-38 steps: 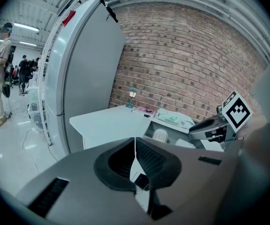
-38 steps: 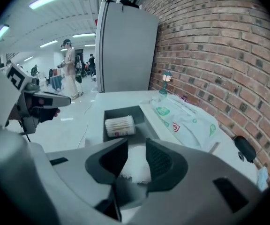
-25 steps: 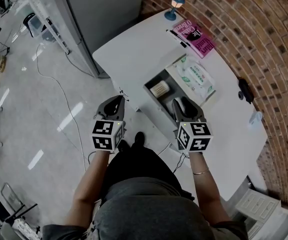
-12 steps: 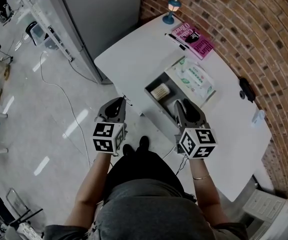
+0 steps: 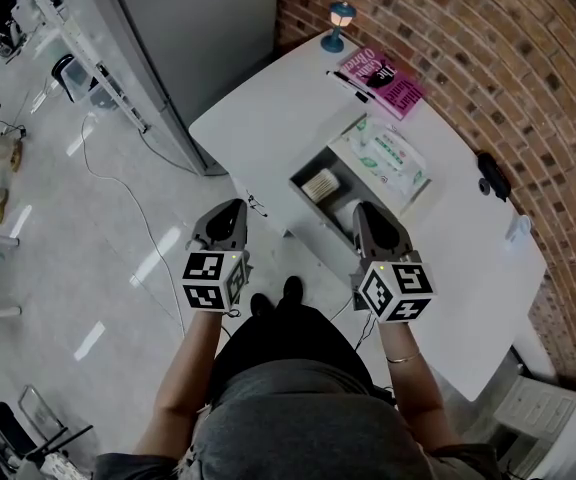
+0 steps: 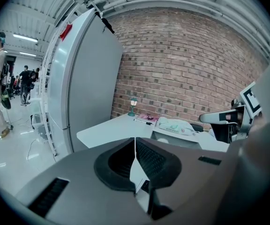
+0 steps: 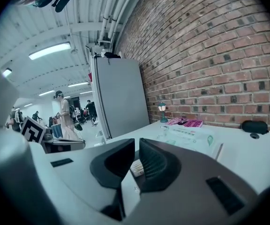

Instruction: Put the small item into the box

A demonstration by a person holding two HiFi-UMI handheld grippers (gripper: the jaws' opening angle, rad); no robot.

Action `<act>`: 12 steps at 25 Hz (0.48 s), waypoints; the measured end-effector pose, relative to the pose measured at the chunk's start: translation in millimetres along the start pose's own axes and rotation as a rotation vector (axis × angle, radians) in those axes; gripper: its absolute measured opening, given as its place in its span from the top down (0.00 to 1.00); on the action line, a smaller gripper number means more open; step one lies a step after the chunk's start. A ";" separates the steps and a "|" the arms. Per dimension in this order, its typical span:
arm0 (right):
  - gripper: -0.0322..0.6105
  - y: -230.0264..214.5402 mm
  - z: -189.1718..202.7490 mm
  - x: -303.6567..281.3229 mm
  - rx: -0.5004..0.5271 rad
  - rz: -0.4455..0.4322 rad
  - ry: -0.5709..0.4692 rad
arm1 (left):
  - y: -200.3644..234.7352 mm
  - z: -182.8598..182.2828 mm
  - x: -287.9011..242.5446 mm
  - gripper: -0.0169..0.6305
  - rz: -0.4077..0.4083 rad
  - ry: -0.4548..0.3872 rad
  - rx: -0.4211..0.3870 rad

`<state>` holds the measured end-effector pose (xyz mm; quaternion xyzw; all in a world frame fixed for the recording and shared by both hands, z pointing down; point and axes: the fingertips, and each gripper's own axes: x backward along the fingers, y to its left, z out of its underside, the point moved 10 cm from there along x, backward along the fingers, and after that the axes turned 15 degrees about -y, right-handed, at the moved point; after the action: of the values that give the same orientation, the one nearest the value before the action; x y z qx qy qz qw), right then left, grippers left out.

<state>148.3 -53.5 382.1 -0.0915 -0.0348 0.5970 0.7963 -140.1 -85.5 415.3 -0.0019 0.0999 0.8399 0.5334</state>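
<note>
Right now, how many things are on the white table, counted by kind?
lamp: 1
pink book: 1
black pen: 1
wipes pack: 1
open box: 1
beige item inside it: 1
black pouch: 1
small pale object: 1
Total: 8

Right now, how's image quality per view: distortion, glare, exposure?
Head view: barrel distortion bows the red brick wall; glare streaks lie on the glossy grey floor; light is even on the white table. Left gripper view: circular fisheye with black corners; the bright hall at left is washed out. Right gripper view: same fisheye vignette; the ceiling strip light clips to white.
</note>
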 end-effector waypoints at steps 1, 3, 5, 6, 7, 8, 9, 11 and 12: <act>0.91 -0.1 0.3 0.7 0.000 0.006 0.000 | 0.5 -0.8 0.8 0.93 -0.003 -0.004 -0.005; 0.94 0.1 1.0 2.4 -0.002 0.016 -0.001 | 2.6 -2.9 2.9 0.93 -0.011 -0.014 -0.011; 0.94 0.2 1.4 4.2 -0.006 0.021 0.001 | 4.7 -5.1 4.8 0.93 -0.016 -0.021 -0.014; 0.94 0.0 1.6 5.0 -0.009 0.020 0.001 | 5.4 -5.9 5.4 0.93 -0.017 -0.022 -0.016; 0.94 -0.3 1.9 5.8 -0.013 0.017 0.000 | 6.0 -6.3 5.9 0.93 -0.018 -0.023 -0.017; 0.94 -0.4 2.3 6.5 -0.020 0.012 -0.003 | 6.4 -6.5 6.4 0.93 -0.018 -0.023 -0.018; 0.94 -0.3 2.9 7.1 -0.029 0.005 -0.005 | 6.8 -6.6 6.9 0.93 -0.019 -0.023 -0.018; 0.95 0.4 4.2 8.1 -0.047 -0.006 -0.006 | 7.1 -7.2 8.0 0.93 -0.017 -0.023 -0.022; 0.95 0.7 4.9 8.7 -0.053 -0.008 -0.006 | 7.0 -7.7 8.4 0.93 -0.016 -0.024 -0.026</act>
<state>149.3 -44.5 386.3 -0.1106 -0.0531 0.5928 0.7960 -150.8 -82.2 408.0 0.0002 0.0826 0.8369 0.5411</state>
